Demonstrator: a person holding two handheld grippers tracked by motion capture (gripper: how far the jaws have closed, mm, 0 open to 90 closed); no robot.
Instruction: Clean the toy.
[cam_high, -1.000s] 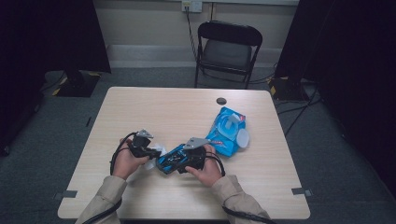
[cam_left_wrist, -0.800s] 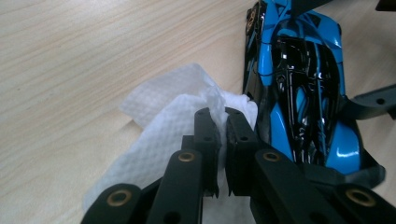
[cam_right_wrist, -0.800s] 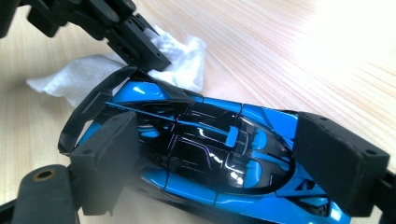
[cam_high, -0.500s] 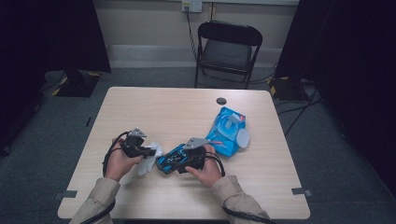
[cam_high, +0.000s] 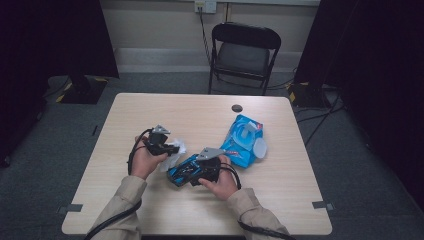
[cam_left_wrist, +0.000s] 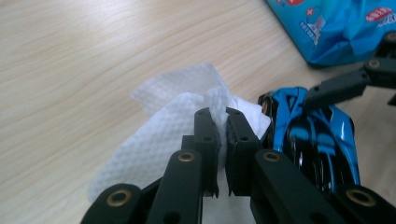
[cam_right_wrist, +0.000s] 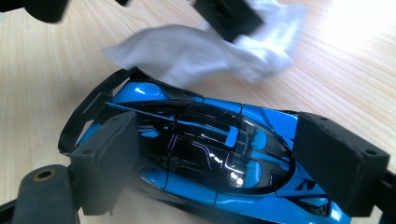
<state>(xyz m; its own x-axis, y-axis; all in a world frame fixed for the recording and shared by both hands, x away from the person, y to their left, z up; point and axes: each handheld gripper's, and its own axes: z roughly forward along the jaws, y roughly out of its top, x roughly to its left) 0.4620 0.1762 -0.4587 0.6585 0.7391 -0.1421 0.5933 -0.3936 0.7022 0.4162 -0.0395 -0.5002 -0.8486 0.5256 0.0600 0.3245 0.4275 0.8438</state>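
Note:
A glossy blue and black toy car (cam_right_wrist: 205, 154) lies on the table, and my right gripper (cam_right_wrist: 224, 165) is shut on it, one pad on each side. The car (cam_high: 182, 172) sits left of the right hand in the high view. My left gripper (cam_left_wrist: 222, 121) is shut on a crumpled white wipe (cam_left_wrist: 163, 135). It holds the wipe (cam_right_wrist: 196, 51) just beyond one end of the car (cam_left_wrist: 308, 135). Whether the wipe touches the car I cannot tell. From above, the left gripper (cam_high: 170, 149) is up and left of the right gripper (cam_high: 200, 170).
A blue wipe packet (cam_high: 245, 140) with its white flap open lies right of the hands. A small black disc (cam_high: 237, 108) sits near the far edge of the wooden table (cam_high: 300, 200). A black folding chair (cam_high: 242, 50) stands beyond it.
My left gripper drew the wipe away to the left, then came back toward the car and a little higher. The right gripper and the car stayed put.

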